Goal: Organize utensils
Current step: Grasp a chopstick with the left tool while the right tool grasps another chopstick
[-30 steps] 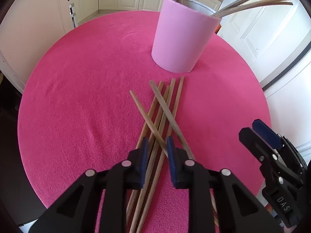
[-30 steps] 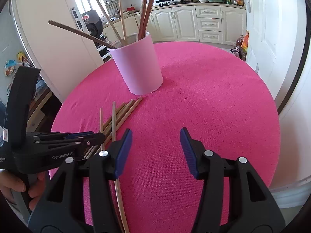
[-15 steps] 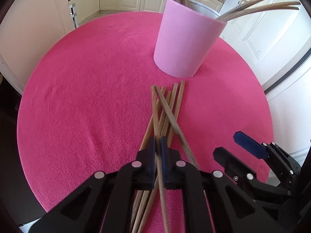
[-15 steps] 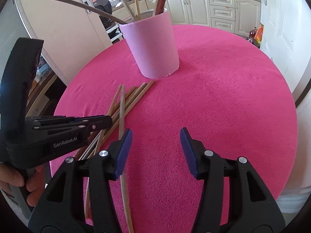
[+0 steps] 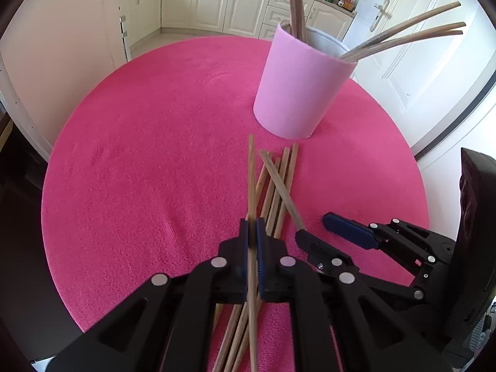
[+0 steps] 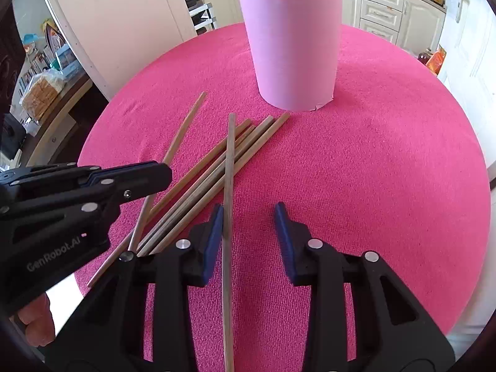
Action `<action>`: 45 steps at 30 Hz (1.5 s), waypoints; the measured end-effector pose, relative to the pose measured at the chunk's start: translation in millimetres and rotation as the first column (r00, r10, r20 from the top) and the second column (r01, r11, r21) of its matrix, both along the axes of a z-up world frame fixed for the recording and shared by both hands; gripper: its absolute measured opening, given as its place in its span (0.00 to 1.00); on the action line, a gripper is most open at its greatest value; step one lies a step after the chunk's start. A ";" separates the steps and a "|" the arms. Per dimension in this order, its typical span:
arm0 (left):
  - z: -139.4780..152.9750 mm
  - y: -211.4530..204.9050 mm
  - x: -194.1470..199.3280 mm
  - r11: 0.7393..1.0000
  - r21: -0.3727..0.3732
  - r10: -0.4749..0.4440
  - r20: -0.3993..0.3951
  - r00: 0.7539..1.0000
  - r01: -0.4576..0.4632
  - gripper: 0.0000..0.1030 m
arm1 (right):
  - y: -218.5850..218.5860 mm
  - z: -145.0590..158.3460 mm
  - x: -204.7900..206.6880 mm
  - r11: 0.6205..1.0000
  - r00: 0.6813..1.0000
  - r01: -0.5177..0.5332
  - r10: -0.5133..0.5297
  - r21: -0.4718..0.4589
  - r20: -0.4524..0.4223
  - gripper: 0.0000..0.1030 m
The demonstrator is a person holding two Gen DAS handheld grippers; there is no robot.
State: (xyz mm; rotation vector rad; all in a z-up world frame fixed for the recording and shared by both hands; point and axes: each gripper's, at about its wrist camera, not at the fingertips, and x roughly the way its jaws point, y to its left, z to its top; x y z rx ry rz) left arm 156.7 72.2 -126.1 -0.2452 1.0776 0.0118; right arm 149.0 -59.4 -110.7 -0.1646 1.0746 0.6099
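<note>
My left gripper is shut on one wooden chopstick and holds it lifted over a pile of several chopsticks on the pink table. In the right wrist view the held chopstick sticks out of the left gripper. A pink cup with several chopsticks in it stands beyond the pile. My right gripper is open, low over the table; one loose chopstick lies between its fingers, close to the left pad. The right gripper shows at lower right in the left wrist view.
The round table has a pink cloth. Its edge drops off near the grippers and to both sides. Kitchen cabinets and a white door stand behind. The cup is straight ahead of the right gripper.
My left gripper closed on one chopstick and raised it off the pile. My right gripper moved forward and lower, and a loose chopstick now lies between its open fingers.
</note>
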 end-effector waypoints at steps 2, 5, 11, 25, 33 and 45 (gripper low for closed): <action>1.8 3.1 -1.9 1.000 -0.002 0.001 0.006 1.000 -0.001 0.05 | 1.9 -0.2 0.2 1.000 1.000 0.003 -0.002 -0.027 0.018 0.13; 5.7 4.4 -4.3 1.000 -0.005 -0.004 0.020 1.000 0.004 0.05 | -3.0 0.7 0.8 1.000 1.000 0.016 -0.016 -0.005 0.021 0.08; 17.4 -1.5 -15.6 0.999 -0.003 -0.033 0.058 0.998 0.033 0.05 | -27.9 14.7 -2.5 0.993 0.998 0.049 -0.053 0.107 0.036 0.06; 68.6 -31.6 -40.0 0.988 -0.014 -0.144 0.255 0.956 0.152 0.05 | -82.4 82.5 -17.9 0.940 0.971 0.088 -0.155 0.329 0.183 0.05; 50.8 -19.8 -22.3 0.995 -0.031 -0.092 0.143 0.985 0.098 0.05 | -59.0 46.7 2.1 0.976 0.994 0.095 -0.102 0.195 0.025 0.06; 28.8 -7.0 -2.0 0.997 -0.046 -0.052 0.067 0.996 0.055 0.05 | -17.1 5.0 14.4 0.998 0.997 0.062 -0.061 0.019 -0.047 0.11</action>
